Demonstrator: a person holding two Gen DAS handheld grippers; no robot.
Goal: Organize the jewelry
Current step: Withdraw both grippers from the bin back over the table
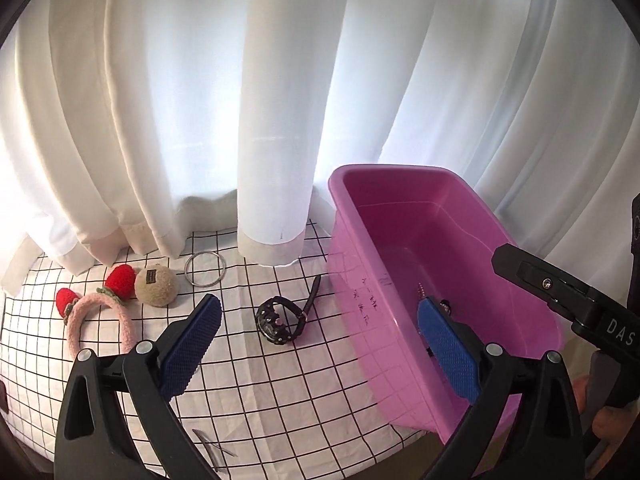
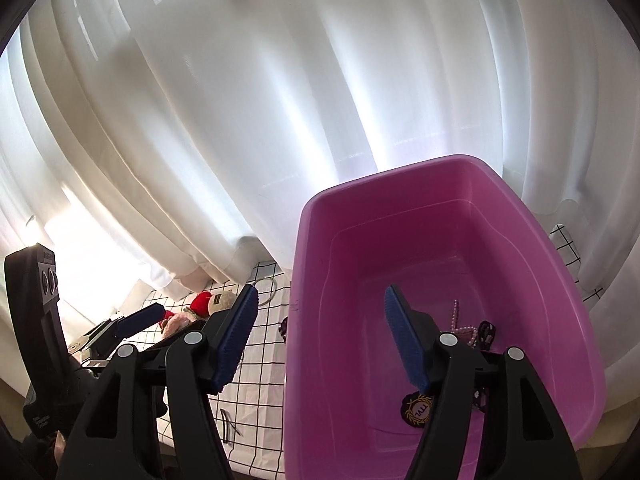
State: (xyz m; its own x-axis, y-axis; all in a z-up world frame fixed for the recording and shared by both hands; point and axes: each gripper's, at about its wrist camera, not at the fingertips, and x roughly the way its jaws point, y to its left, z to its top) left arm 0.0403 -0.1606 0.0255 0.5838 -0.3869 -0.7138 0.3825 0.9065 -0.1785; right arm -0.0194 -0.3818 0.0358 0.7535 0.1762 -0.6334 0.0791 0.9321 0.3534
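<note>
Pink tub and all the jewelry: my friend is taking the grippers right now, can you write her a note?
Left gripper: fingers wide apart, nothing between them.
Right gripper: fingers apart, nothing between them, over the near left rim of the pink tub.
Done: a pearl necklace and some small dark pieces are in the tub.
Left, on the checked cloth: black watch nearest the tub, silver bangle by the curtain, pink strawberry headband, beige fuzzy ball, and a thin metal clip at the near edge.
</note>
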